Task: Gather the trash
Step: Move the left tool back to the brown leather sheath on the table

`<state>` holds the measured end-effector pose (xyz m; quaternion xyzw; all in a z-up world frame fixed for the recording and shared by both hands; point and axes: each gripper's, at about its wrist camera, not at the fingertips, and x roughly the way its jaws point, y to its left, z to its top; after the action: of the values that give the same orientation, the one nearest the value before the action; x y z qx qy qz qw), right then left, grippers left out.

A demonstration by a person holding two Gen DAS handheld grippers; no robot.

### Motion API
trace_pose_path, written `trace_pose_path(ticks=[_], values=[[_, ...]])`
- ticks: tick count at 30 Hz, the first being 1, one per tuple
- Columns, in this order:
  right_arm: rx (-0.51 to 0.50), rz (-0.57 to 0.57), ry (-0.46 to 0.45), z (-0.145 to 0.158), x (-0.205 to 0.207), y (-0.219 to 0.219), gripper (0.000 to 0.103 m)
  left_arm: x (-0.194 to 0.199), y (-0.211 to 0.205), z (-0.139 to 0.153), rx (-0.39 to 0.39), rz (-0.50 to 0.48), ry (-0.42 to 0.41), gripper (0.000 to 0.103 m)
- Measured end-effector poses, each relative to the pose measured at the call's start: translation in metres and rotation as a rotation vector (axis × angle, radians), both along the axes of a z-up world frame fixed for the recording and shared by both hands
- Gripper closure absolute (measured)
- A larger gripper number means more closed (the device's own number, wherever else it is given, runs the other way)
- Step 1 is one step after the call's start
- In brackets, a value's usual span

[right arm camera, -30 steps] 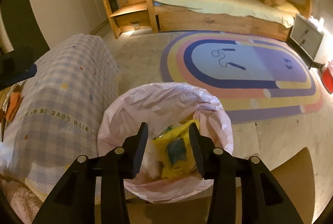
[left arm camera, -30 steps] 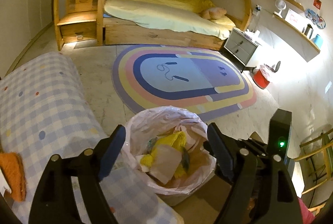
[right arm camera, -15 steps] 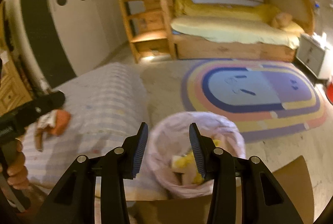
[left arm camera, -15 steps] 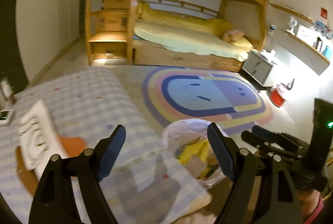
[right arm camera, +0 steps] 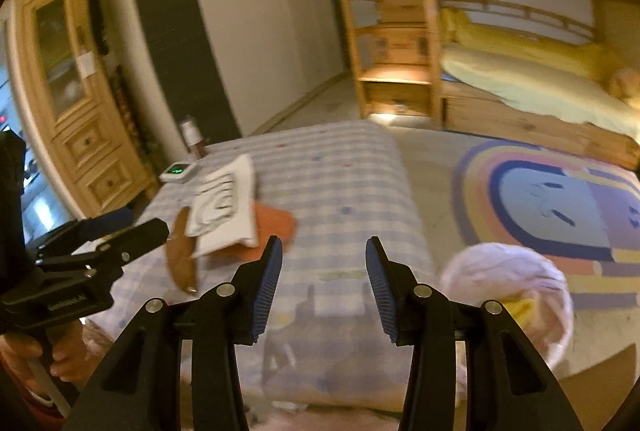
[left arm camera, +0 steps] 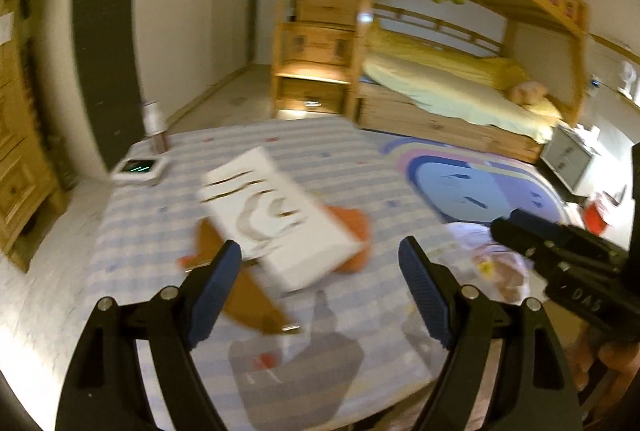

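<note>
A white patterned box [left arm camera: 276,219] lies on the checked table [left arm camera: 320,159], over an orange cloth [left arm camera: 352,227] and a brown strip [left arm camera: 248,299]. The same box [right arm camera: 224,207], orange cloth [right arm camera: 276,223] and brown strip [right arm camera: 182,255] show in the right wrist view. The trash bin with a pink liner [right arm camera: 516,291] stands on the floor to the right of the table, holding yellow and paper trash; it also shows in the left wrist view [left arm camera: 492,267]. My left gripper [left arm camera: 320,271] is open and empty above the table. My right gripper [right arm camera: 324,271] is open and empty.
A small white device with a green display [left arm camera: 138,169] and a bottle [left arm camera: 155,123] stand at the table's far left corner. A striped oval rug [right arm camera: 560,207], a wooden bunk bed [left arm camera: 440,79] and a wooden cabinet [right arm camera: 76,99] surround the table.
Both grippers swung left and up, from over the trash bin to over the checked table. The box, cloth and strip came into view. The bin now sits at the right.
</note>
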<state>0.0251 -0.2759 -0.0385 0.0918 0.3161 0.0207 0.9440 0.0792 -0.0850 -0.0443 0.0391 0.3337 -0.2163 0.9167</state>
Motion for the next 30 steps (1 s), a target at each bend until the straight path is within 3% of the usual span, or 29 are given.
trace_pose_path(ticks=[7, 10, 13, 19, 30], values=[[-0.013, 0.054, -0.003, -0.009, 0.029, 0.043, 0.057, 0.019, 0.068, -0.02, 0.013, 0.173, 0.014, 0.024], [-0.013, 0.056, -0.004, -0.016, 0.042, 0.05, 0.057, 0.023, 0.086, -0.03, -0.022, 0.223, 0.039, 0.024], [-0.052, 0.034, -0.002, -0.028, 0.053, 0.056, 0.057, 0.027, 0.092, -0.042, 0.001, 0.268, 0.043, 0.024], [0.008, -0.006, -0.013, -0.035, 0.056, 0.048, 0.057, 0.031, 0.072, -0.06, 0.032, 0.225, 0.092, 0.023], [0.011, -0.023, -0.003, -0.039, 0.059, 0.044, 0.057, 0.042, 0.023, -0.078, 0.084, 0.162, 0.163, 0.02]])
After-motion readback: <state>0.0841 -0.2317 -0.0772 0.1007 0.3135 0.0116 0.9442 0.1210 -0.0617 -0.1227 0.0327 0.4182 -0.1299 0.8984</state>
